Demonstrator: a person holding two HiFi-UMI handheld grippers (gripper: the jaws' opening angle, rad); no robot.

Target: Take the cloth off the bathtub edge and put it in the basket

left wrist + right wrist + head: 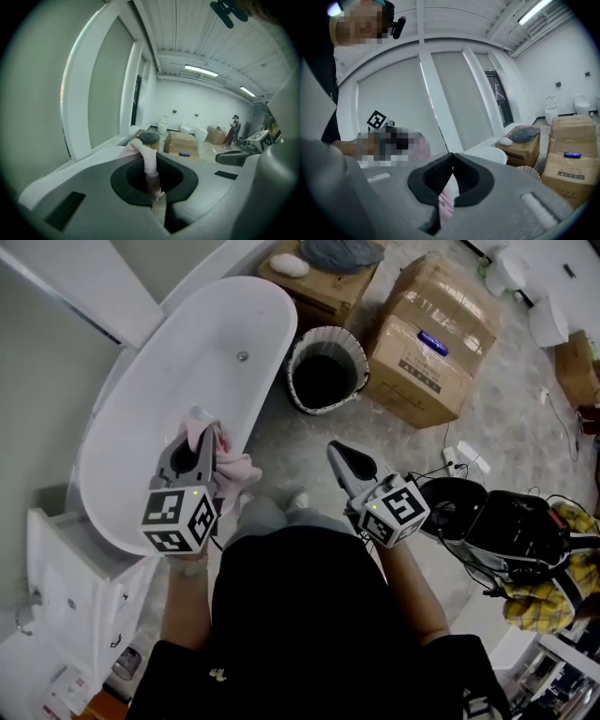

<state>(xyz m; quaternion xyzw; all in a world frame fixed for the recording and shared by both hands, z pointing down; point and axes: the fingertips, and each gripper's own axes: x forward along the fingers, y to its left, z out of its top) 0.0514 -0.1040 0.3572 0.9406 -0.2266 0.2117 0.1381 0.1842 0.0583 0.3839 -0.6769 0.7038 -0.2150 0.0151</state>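
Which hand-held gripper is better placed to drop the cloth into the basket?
Left: the left hand-held gripper is shut on the pink cloth, with the basket ahead beside the bathtub. The right hand-held gripper is shut, apparently empty.

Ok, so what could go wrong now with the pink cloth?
1. The left tool pinches only a bit of the pink cloth and the rest dangles, so it might slip out and drop into the bathtub or onto the floor.
2. The basket stands past the tub's end beside cardboard boxes, so a careless drop could miss it.
3. A power strip lies on the floor nearby; a foot could catch on it.
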